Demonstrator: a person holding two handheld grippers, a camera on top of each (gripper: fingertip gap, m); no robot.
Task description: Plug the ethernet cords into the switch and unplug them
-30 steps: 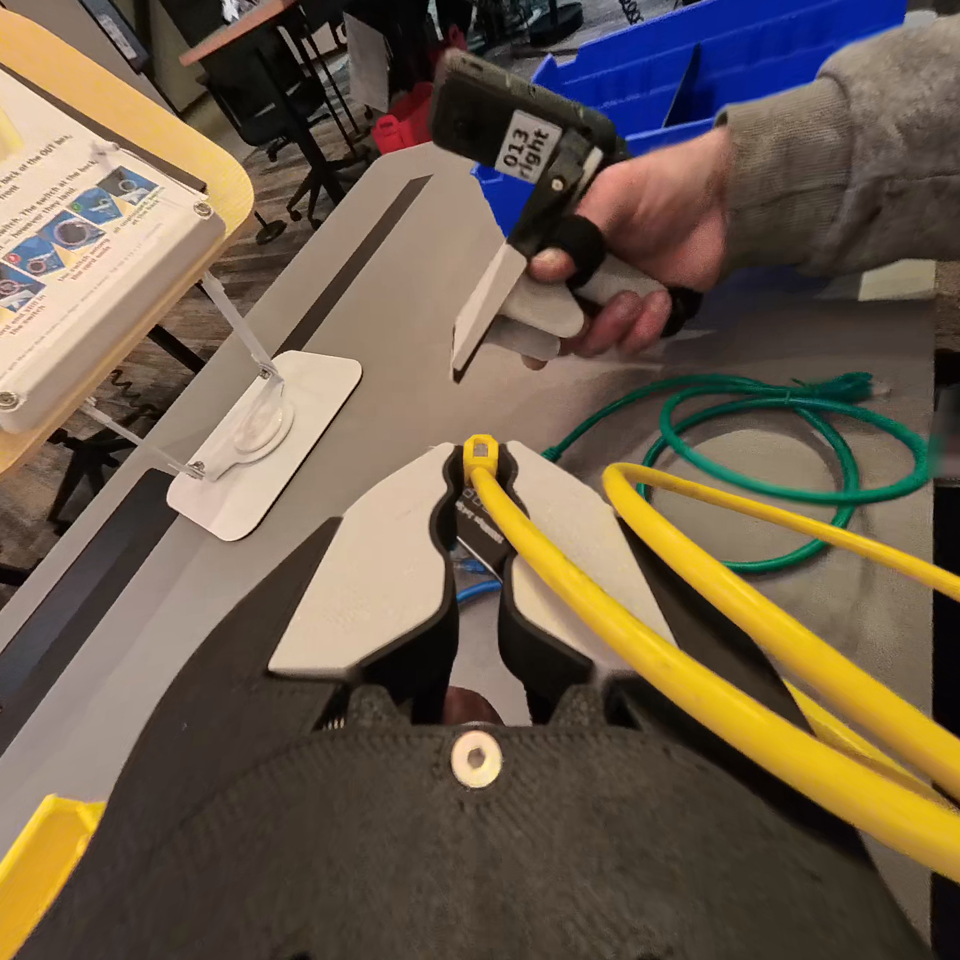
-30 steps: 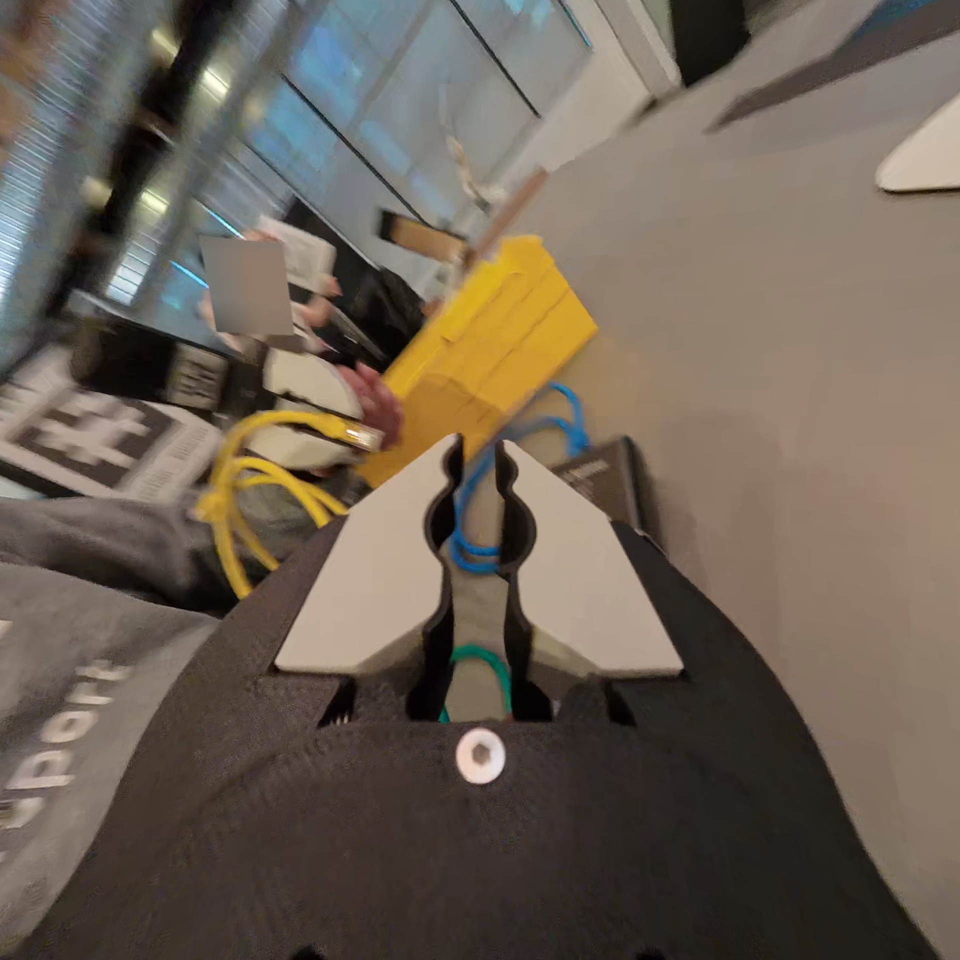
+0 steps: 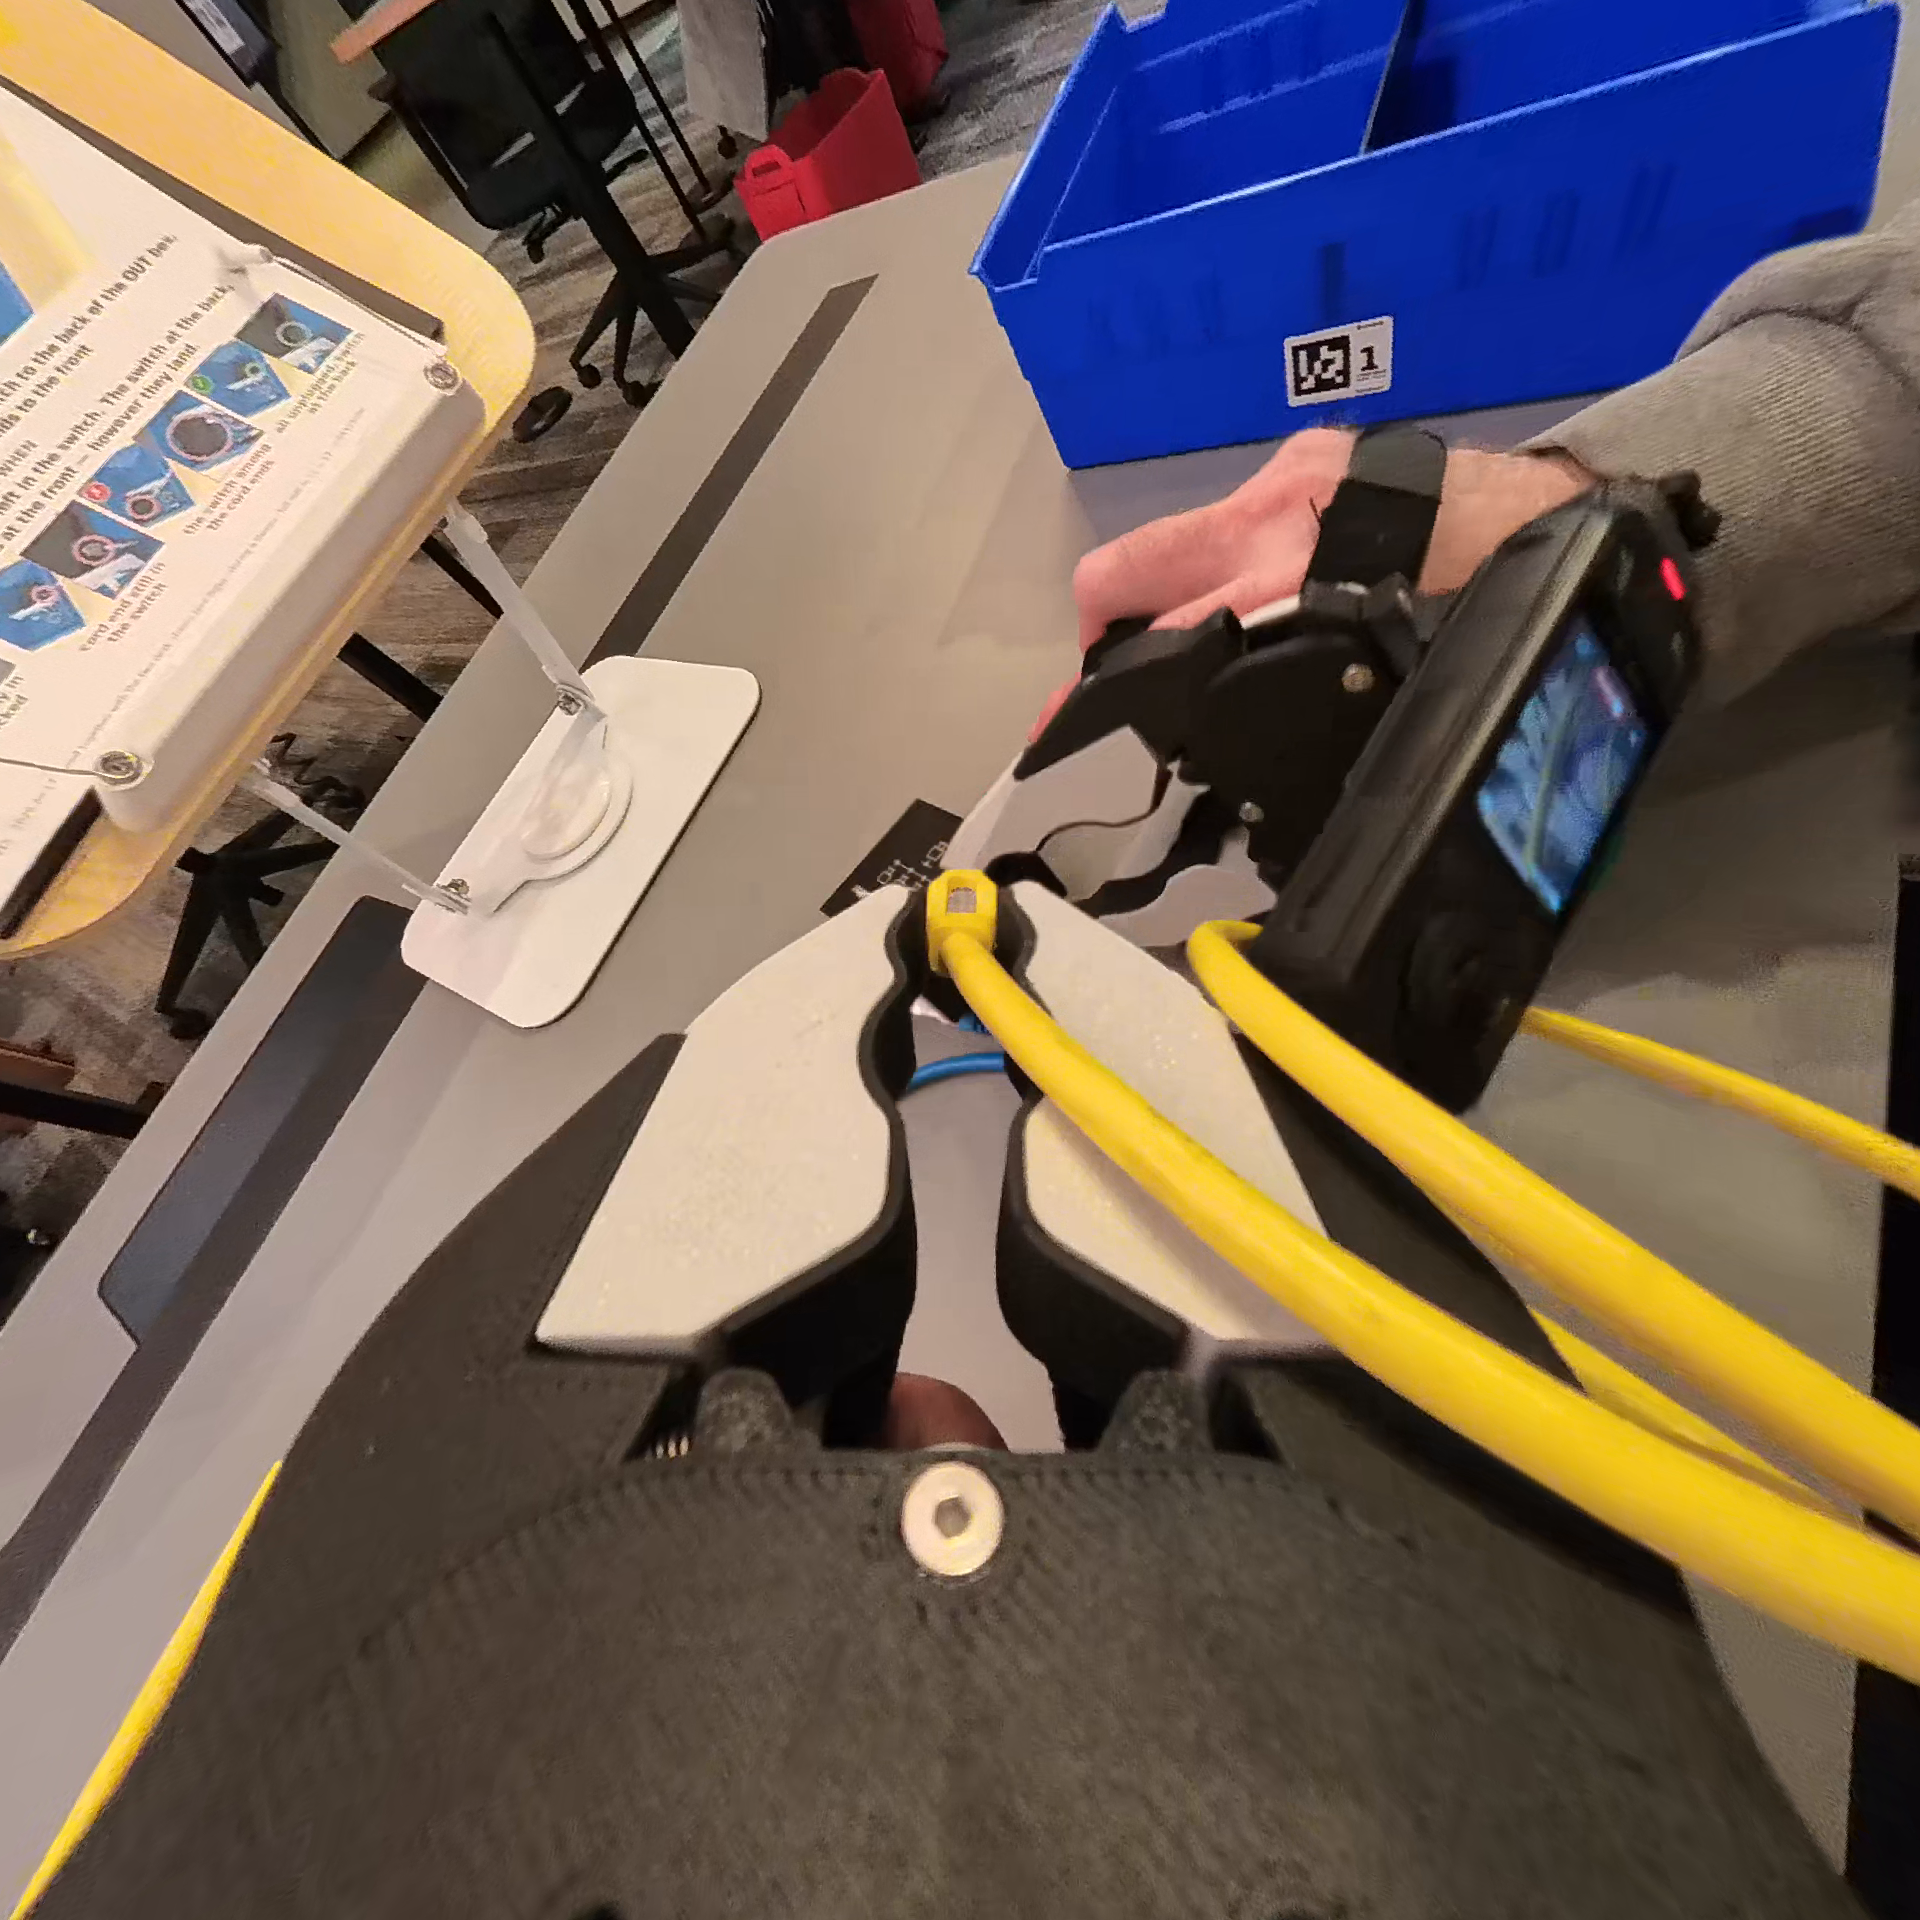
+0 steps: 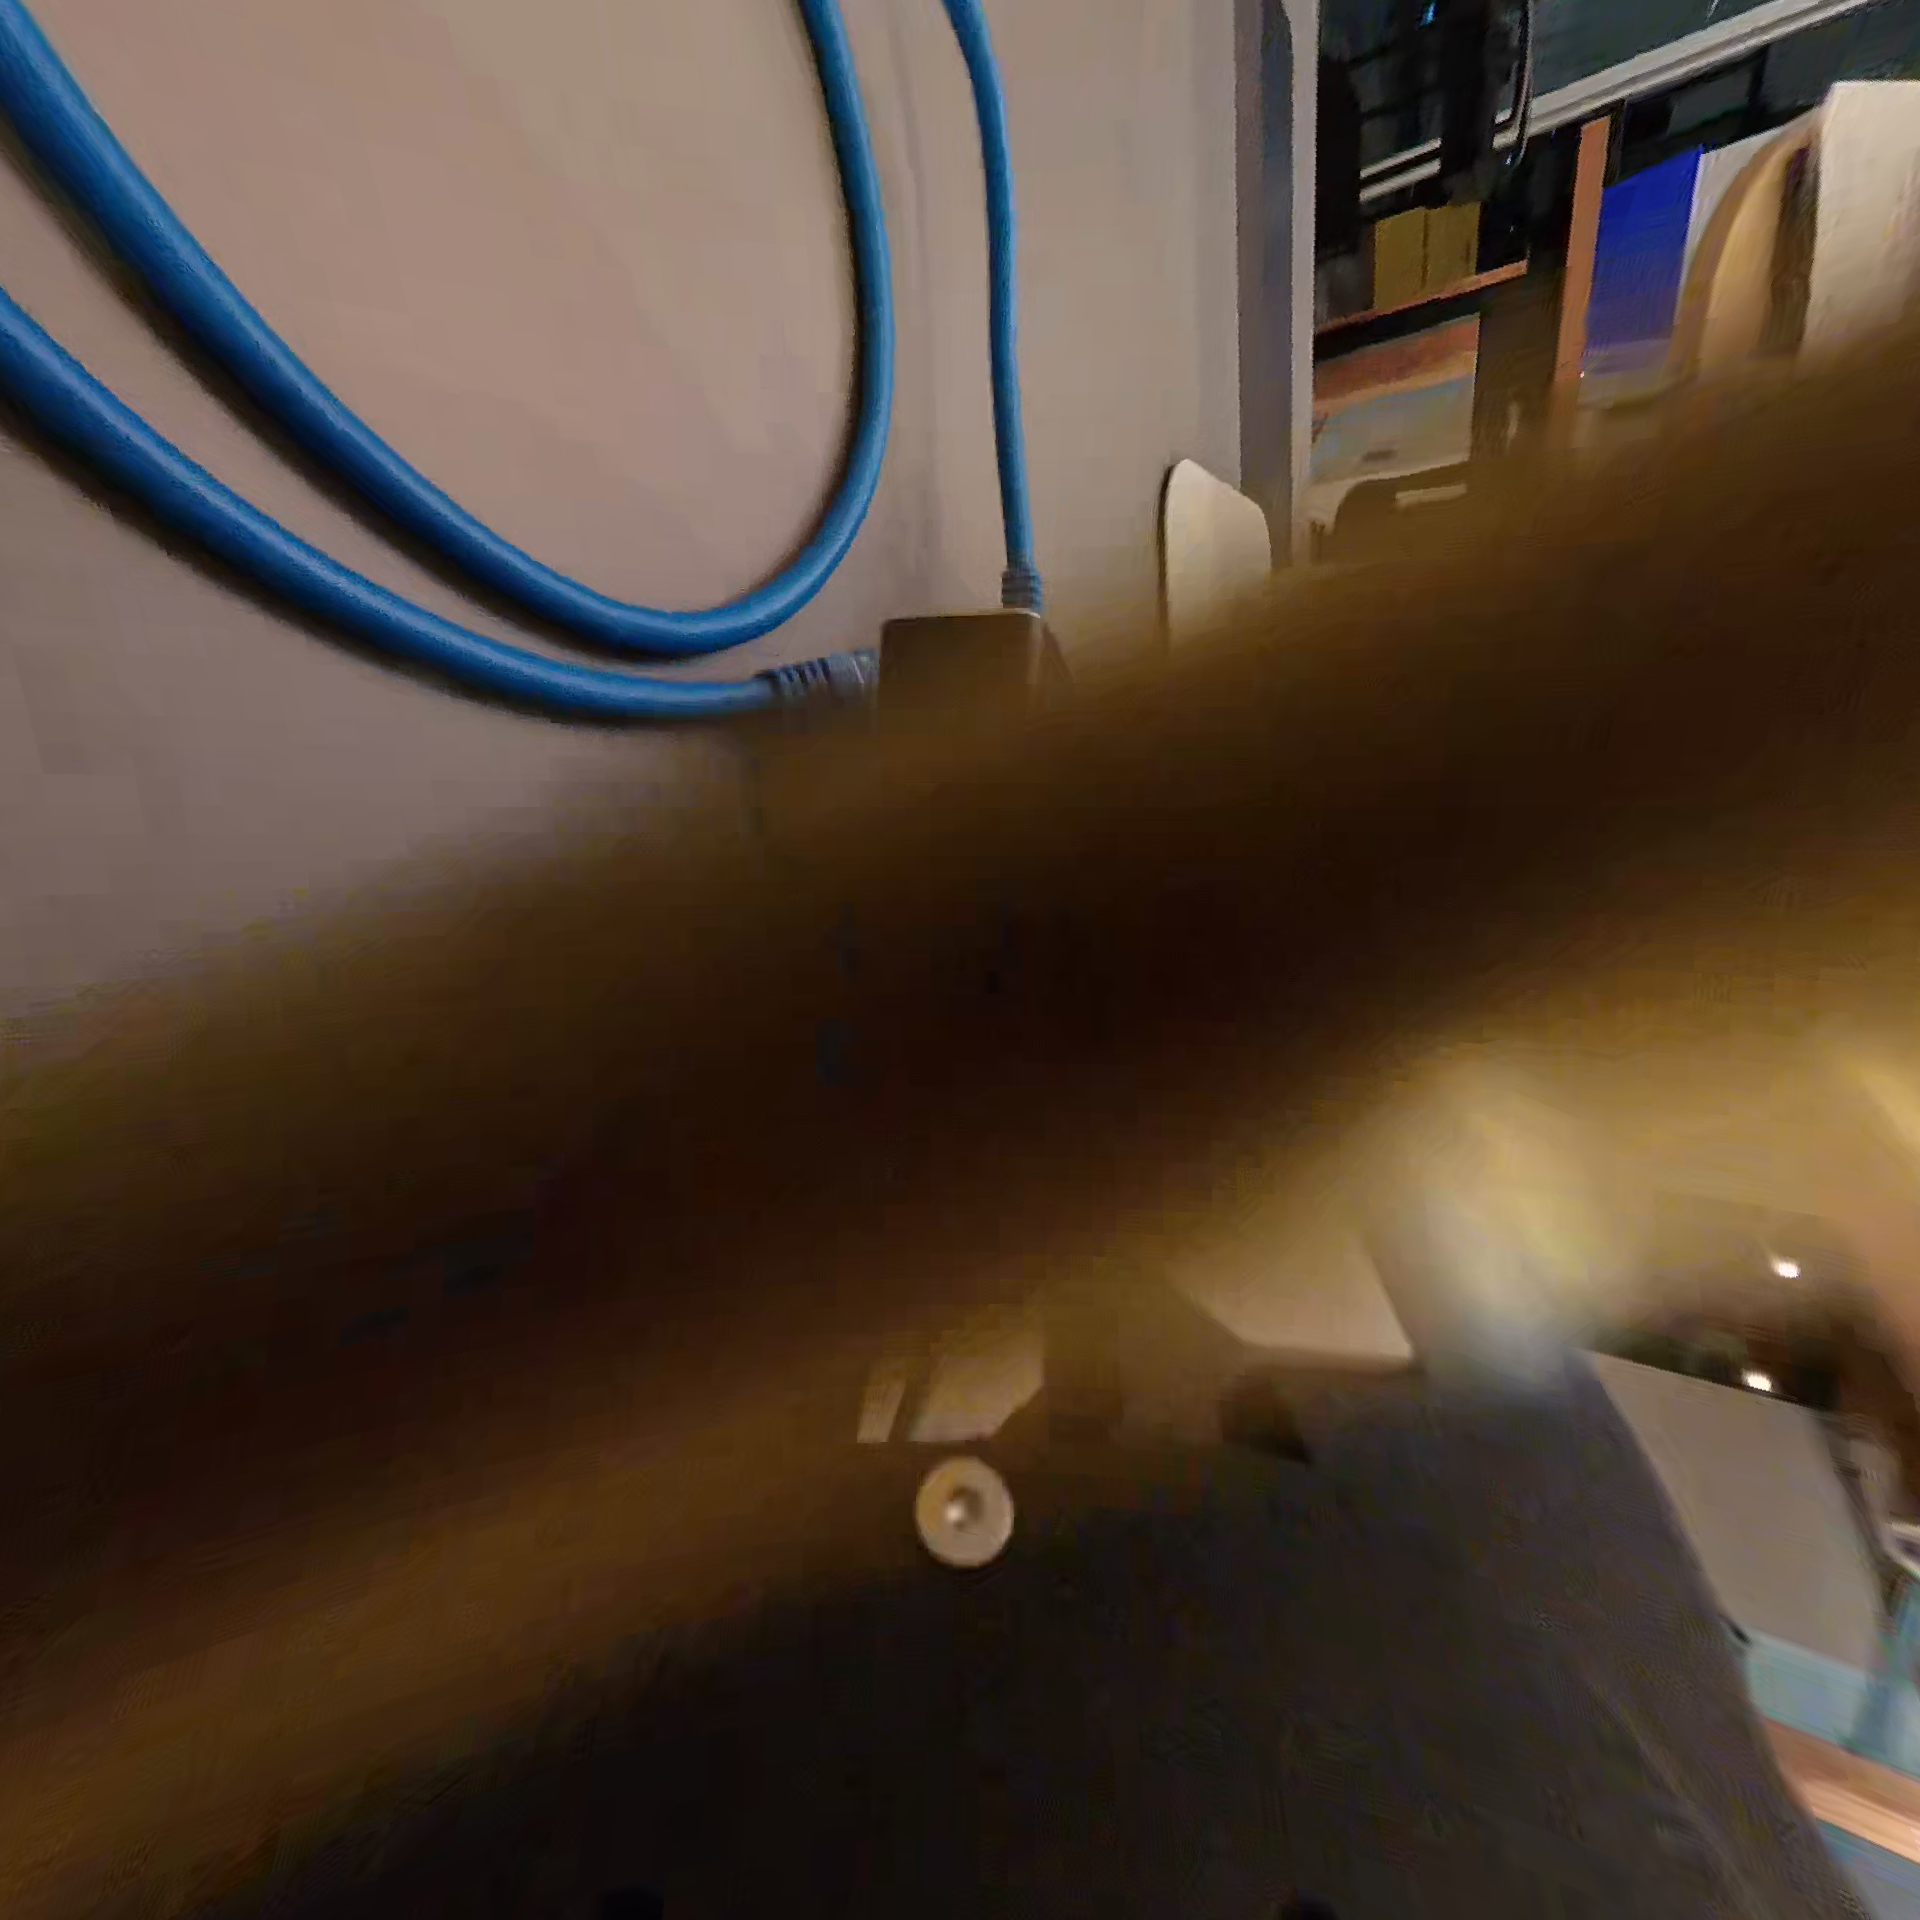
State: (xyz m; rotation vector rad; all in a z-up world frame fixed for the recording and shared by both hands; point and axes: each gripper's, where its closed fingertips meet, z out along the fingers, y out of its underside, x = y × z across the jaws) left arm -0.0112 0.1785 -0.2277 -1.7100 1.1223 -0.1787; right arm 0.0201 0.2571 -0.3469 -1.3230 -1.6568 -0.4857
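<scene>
Two bins frame the grey table (image 3: 852, 540): a blue bin (image 3: 1455, 260) at its far edge and a yellow one's rim (image 3: 125, 1704) near the camera. A white sign stand (image 3: 582, 842) sits to the left. The right gripper (image 3: 1081, 852), in a hand (image 3: 1226, 561), hovers over the black switch (image 4: 956, 665), jaws apart (its own view is smeared by a yellow blur). Both ends of the blue cord (image 4: 520, 582) meet the switch. The left gripper (image 3: 961, 914) is clamped on the yellow cord (image 3: 1299, 1288) just behind its plug.

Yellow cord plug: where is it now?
Left wrist view, centre: the yellow cord plug sits pinched at the left tool tips, beside the right tool.
</scene>
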